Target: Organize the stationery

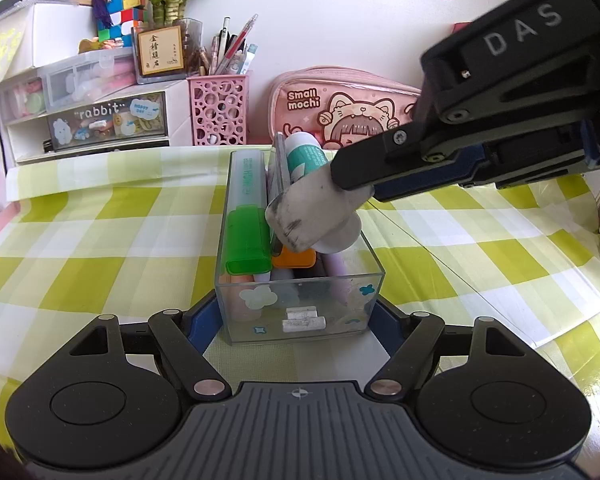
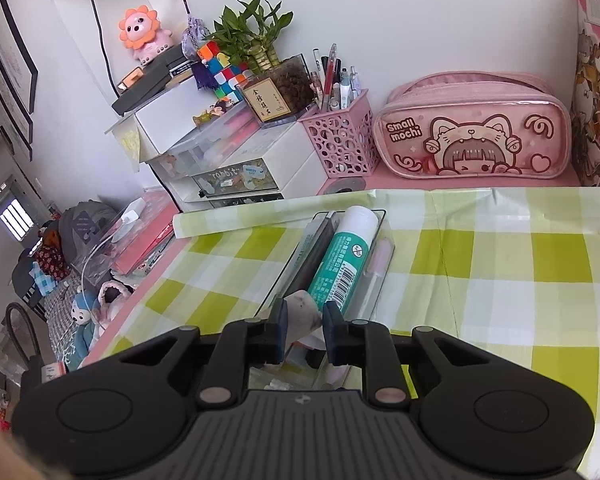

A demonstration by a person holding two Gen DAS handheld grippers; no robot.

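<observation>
A clear acrylic box (image 1: 300,312) is seen on the green-checked tabletop (image 1: 100,240), and its near end sits between the fingers of the left gripper (image 1: 298,320). The blue pads lie against the box's two side walls, so the left jaws appear to be clenched on the box, most likely to steady it while something is put in.

A worn white eraser (image 1: 312,216), smudged grey at its end, is gripped by the right gripper (image 2: 304,330); in the right wrist view the eraser (image 2: 302,312) is seen pinched between the two blue pads, so those jaws are clenched on it. It is held tilted, its dirty end lowered over the middle of the box, touching or just above the stationery already there; which of the two cannot be told.

Inside the box a green highlighter (image 1: 248,216) is laid along the left wall, a glue stick (image 2: 346,256) with a teal label runs lengthwise towards the far end, and an orange item (image 1: 294,258) and pink pieces are partly hidden beneath the eraser. The items are laid parallel, presumably so that more fits.

The step in hand is judged to be the setting of the eraser into the box, and a gap among the contents would be needed before release
</observation>
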